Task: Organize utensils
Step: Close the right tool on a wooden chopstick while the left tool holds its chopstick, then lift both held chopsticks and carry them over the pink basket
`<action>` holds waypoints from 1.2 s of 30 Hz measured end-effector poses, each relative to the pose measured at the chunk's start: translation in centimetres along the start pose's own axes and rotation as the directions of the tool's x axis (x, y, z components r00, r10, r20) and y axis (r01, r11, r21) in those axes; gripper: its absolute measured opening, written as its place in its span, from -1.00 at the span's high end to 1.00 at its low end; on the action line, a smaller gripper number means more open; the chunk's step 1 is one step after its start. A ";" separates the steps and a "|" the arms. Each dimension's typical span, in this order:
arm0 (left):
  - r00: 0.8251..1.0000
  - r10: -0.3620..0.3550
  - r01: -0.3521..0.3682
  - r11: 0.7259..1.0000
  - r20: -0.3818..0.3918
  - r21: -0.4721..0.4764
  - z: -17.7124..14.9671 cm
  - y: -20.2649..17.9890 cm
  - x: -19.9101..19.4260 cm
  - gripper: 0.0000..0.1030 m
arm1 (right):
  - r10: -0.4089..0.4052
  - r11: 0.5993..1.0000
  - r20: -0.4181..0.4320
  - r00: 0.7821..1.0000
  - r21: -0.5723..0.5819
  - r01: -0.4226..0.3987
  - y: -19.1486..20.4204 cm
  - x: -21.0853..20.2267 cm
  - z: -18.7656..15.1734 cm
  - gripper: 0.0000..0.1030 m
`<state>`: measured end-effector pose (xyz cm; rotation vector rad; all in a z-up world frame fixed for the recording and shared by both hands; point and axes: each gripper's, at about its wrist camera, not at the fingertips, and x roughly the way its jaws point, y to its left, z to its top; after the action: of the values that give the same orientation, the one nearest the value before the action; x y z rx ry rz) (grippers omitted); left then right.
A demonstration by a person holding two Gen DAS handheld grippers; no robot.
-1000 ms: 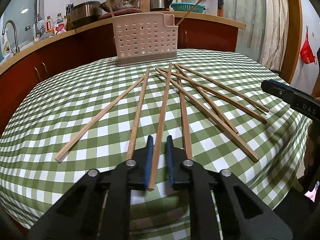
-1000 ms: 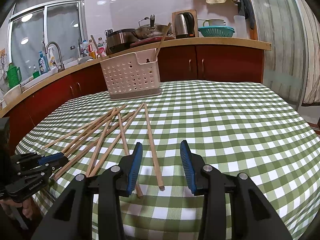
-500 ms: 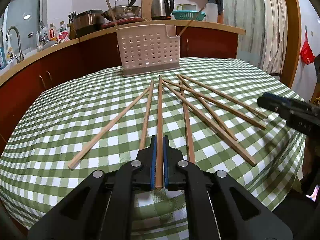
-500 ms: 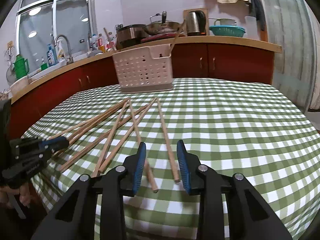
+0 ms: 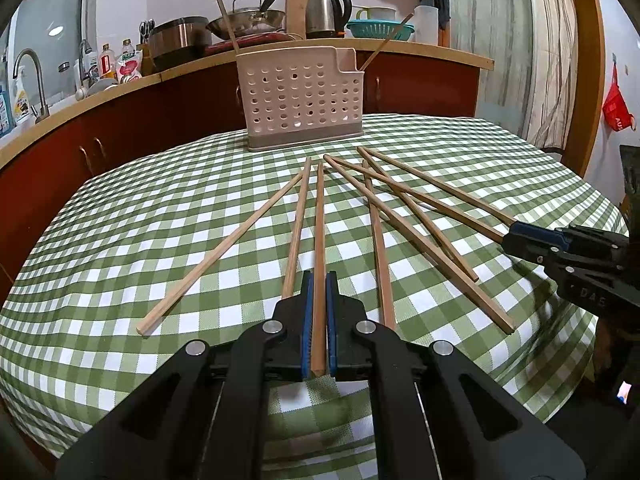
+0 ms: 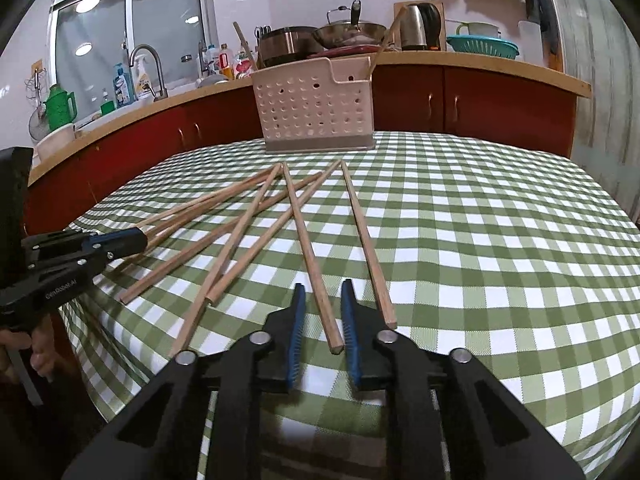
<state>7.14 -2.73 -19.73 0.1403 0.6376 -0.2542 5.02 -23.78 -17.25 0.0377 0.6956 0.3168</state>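
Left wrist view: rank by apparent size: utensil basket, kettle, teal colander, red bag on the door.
1. Basket, clearly largest.
2. Kettle and colander look alike: one taller, one wider, so no ranking.
3. Red bag, smallest, though it sits at the distorted edge.

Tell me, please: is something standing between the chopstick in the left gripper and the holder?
Nothing visible does. The left gripper is shut on one chopstick, and only bare checked tablecloth lies between its far tip and the perforated holder.
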 end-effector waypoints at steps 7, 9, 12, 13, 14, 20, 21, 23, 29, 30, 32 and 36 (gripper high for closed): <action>1.000 0.002 -0.002 1.000 0.003 0.001 0.0 0.0 0.0 0.88 | 0.003 1.000 0.004 1.000 -0.017 -0.003 0.0 -0.1 -0.3 0.84; 1.000 0.002 -0.002 1.000 0.007 -0.001 0.0 0.1 -0.1 0.88 | -0.006 0.999 0.006 1.000 -0.031 0.006 0.3 -0.1 -0.3 0.87; 1.000 0.004 -0.004 1.000 0.017 -0.003 0.0 0.3 -0.3 0.88 | -0.007 0.999 0.018 1.000 -0.043 0.008 0.6 -0.6 -0.1 0.87; 1.000 0.004 -0.004 1.000 0.020 -0.004 0.0 0.3 -0.4 0.88 | -0.009 0.999 0.027 1.000 -0.045 0.011 0.7 -0.8 0.0 0.87; 1.000 0.005 -0.005 1.000 0.024 -0.005 0.0 0.3 -0.5 0.88 | -0.009 0.999 0.035 0.999 -0.044 0.010 0.8 -1.1 0.2 0.87; 0.997 0.018 -0.018 1.000 0.073 0.002 0.7 0.4 -1.8 0.88 | -0.013 0.999 0.089 0.996 -0.050 0.017 1.5 -2.9 1.7 0.87; 0.997 0.020 -0.020 1.000 0.081 0.003 0.8 0.5 -2.0 0.88 | -0.014 0.999 0.099 0.995 -0.051 0.019 1.5 -3.2 2.0 0.87; 0.995 0.024 -0.024 1.000 0.101 0.003 1.2 0.6 -2.6 0.88 | -0.016 0.998 0.124 0.992 -0.051 0.023 1.6 -3.9 2.7 0.87; 0.986 0.047 -0.047 0.999 0.158 -0.001 2.7 0.9 -4.3 0.88 | -0.023 0.998 0.178 0.984 -0.050 0.032 1.9 -5.7 4.6 0.87; 0.985 0.049 -0.050 0.999 0.164 -0.003 2.8 1.0 -4.6 0.88 | -0.024 0.998 0.185 0.982 -0.049 0.034 1.9 -6.0 4.9 0.87; 0.981 0.057 -0.057 0.998 0.183 -0.004 3.3 1.1 -5.2 0.88 | -0.026 0.998 0.195 0.981 -0.048 0.036 1.9 -6.4 5.4 0.87; 0.973 0.073 -0.074 0.997 0.219 -0.005 4.4 1.4 -6.4 0.87 | -0.022 0.998 0.216 0.976 -0.048 0.033 2.2 -7.3 6.1 0.87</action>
<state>5.07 -1.09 -12.36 0.1361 0.4121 -0.1957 3.07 -23.48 -7.67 0.0135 0.4723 0.2984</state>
